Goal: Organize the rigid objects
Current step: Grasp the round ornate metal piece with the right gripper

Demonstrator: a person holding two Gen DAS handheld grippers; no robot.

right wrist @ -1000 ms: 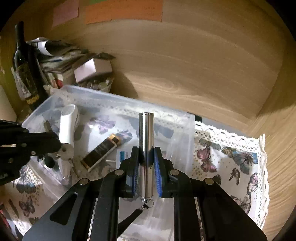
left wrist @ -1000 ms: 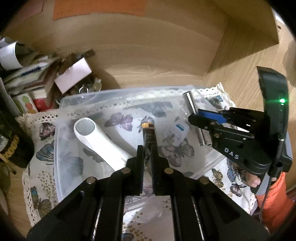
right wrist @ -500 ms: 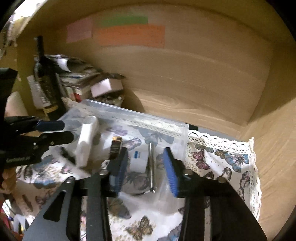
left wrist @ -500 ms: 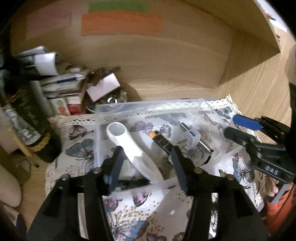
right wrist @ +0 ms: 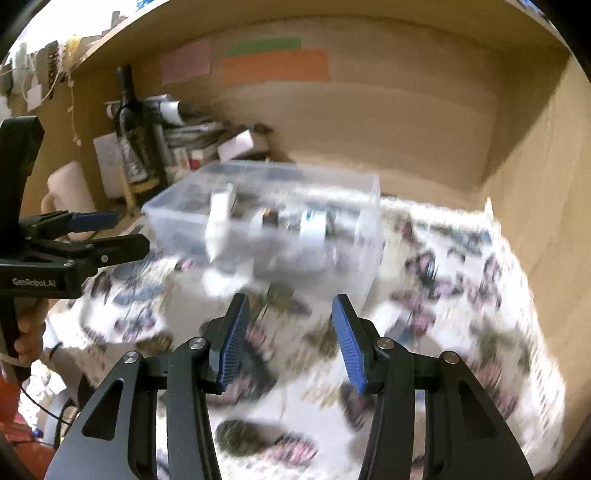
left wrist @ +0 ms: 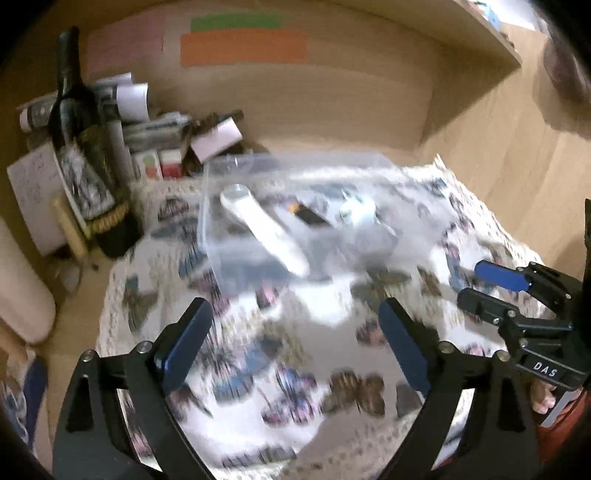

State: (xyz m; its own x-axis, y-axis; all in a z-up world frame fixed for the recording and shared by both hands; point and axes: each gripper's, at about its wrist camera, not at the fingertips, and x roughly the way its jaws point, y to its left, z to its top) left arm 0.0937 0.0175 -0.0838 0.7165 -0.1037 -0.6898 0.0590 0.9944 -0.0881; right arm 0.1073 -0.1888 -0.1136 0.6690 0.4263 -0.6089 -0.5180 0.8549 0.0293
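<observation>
A clear plastic bin (left wrist: 218, 236) stands on the butterfly-print cloth (left wrist: 295, 350) near the back wall. In it lie a white handheld device (left wrist: 258, 225), a black and gold stick (left wrist: 308, 216) and a small white and blue item (left wrist: 356, 212). The bin (right wrist: 369, 229) also shows in the right wrist view. My left gripper (left wrist: 295, 336) is open and empty, well in front of the bin. My right gripper (right wrist: 288, 332) is open and empty, also in front of the bin. Both views are motion-blurred.
A dark wine bottle (left wrist: 85, 147) stands at the back left beside stacked papers and small boxes (left wrist: 159, 129). Wooden walls close the back and right side. A shelf edge (left wrist: 480, 33) runs overhead. A small dark object (left wrist: 408, 400) lies on the cloth near my left gripper.
Both grippers let go of their objects in the bin, opened, and pulled back away from it. The metal cylinder and the black and gold stick now lie in the bin.
</observation>
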